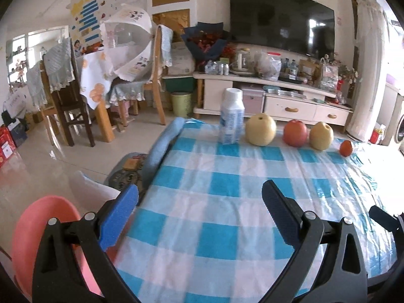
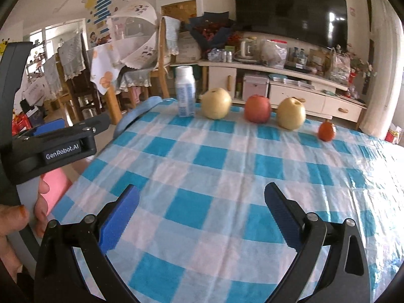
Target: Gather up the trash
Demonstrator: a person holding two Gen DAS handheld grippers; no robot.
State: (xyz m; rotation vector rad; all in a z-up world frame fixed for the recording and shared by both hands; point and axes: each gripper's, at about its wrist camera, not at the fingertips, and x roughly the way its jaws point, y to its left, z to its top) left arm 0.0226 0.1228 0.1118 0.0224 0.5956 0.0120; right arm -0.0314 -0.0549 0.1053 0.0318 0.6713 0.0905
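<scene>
We find a cluttered living room: a large dark television (image 1: 282, 17) on the far wall above a white cabinet (image 1: 272, 96), and wooden chairs (image 1: 65, 96) to the left. In the foreground stands a table under a blue-and-white checked plastic cloth (image 1: 214, 202), wrinkled and glossy.

At the table's left edge, below its level, sits a round pink plastic bin (image 1: 38, 229), which we judge to be the receptacle.

Along the far edge stand, left to right, a white plastic bottle with a pale blue label (image 1: 231, 116), a yellow pear (image 1: 260, 130), a red apple (image 1: 295, 133), a second yellow pear (image 1: 321, 135) and a small orange-red fruit (image 1: 346, 148). We take the bottle to be the trash; it stands upright, just beside the first pear.

The left gripper (image 1: 199, 209) and the right gripper (image 2: 202, 212) both hover over the near cloth with jaws wide apart, holding nothing, well apart from the bottle.

Risks noted:
- The bottle is tall and probably light; a glancing finger could topple it off the far edge.
- A wide approach could nudge the neighbouring pear and set it rolling.
- The slick cloth could slide or bunch if a finger drags on it.
- Fruit could be mistaken for trash.
</scene>
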